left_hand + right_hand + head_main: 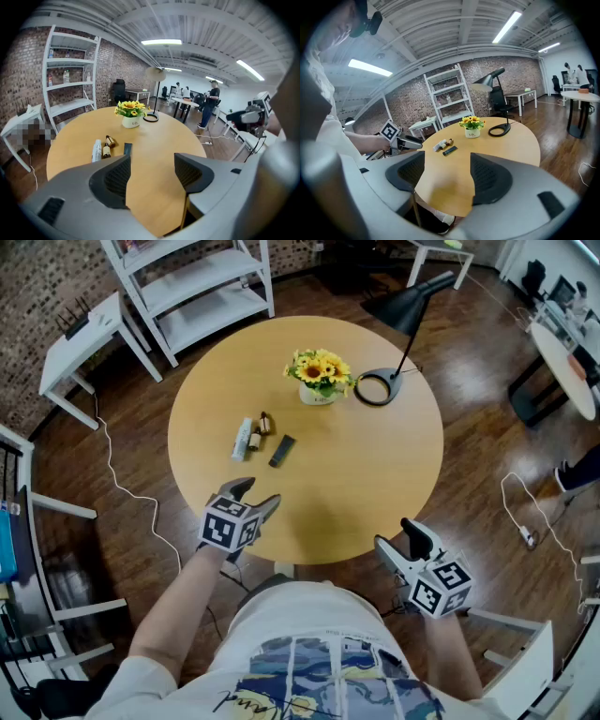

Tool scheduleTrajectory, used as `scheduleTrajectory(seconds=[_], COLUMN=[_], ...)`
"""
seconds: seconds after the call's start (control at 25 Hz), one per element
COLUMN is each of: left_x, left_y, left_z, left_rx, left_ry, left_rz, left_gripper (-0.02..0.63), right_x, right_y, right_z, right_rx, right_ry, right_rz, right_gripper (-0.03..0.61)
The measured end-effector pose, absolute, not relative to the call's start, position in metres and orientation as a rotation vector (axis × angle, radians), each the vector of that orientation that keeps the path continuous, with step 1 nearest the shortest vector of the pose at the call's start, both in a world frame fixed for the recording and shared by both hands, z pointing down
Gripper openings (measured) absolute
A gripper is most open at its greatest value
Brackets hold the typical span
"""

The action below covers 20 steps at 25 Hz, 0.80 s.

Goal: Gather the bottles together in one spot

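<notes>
My printed shirt (319, 662) fills the bottom of the head view, and just past it I hold both grippers out in front of me. The left gripper (260, 493) hangs over the near edge of the round wooden table (375, 493), tilted down at the top. Its jaws stand wide apart, with only bare tabletop between the pads. The right gripper (398, 535) sits off to the side at the table's near rim, more over the floor than over the wood. Its jaws are also spread wide and hold nothing.

The bottles lie straight ahead of the left gripper, a little beyond its jaw tips and slightly to their left. They already lie close together. A white bottle (243, 439) lies on its side, and a small brown bottle (255, 438) touches it or nearly so. A second brown bottle (265, 422) lies just beyond that one. A dark slim piece (282, 450) lies just right of them, nearest the line of the left jaws; I cannot tell whether it is a bottle. From the right gripper, the whole cluster is ahead and well to the left, across the table.

Farther on, past the bottles from both grippers, stands a white pot of sunflowers (320, 378). Just beside it is the ring base of a black desk lamp (377, 388). A white shelf unit (202, 282) stands on the wooden floor beyond the table.
</notes>
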<state>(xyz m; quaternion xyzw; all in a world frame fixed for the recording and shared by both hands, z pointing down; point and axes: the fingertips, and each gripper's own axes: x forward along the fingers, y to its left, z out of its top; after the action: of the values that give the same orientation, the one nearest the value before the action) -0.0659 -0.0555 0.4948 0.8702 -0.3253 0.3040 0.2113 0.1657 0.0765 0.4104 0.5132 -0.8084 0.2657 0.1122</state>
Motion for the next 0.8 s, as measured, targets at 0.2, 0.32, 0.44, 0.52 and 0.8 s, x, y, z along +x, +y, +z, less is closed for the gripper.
scheduleTrajectory(seconds=[0.2,0.32,0.44,0.52,0.8], left_x=[-0.072,-0.070,-0.066,-0.063,-0.053], left_y=[-0.116,-0.141,-0.163,-0.178,-0.208], left_z=[0.550,0.581,0.606,0.622,0.665], left_rx=[2.376,2.348,2.313,2.291,2.184], left_ry=[-0.878,-0.853,-0.869,-0.881,-0.896], left_rz=[0.939,0.985,1.035,1.062,1.178], left_gripper=[0.288,0.288,0.285,0.262,0.250], right_x=[0.140,0.129,0.122,0.121,0.146], right_y=[0.051,0.041,0.038,0.035,0.013], right_z=[0.416,0.422,0.424,0.425,0.408], right_rx=[1.560,1.612,1.607,1.576,1.560], right_ry=[-2.334,-2.311,-2.292,-2.279,-2.266], right_rz=[0.779,0.800,0.836,0.836,0.796], right_gripper=[0.324,0.324,0.324,0.324,0.324])
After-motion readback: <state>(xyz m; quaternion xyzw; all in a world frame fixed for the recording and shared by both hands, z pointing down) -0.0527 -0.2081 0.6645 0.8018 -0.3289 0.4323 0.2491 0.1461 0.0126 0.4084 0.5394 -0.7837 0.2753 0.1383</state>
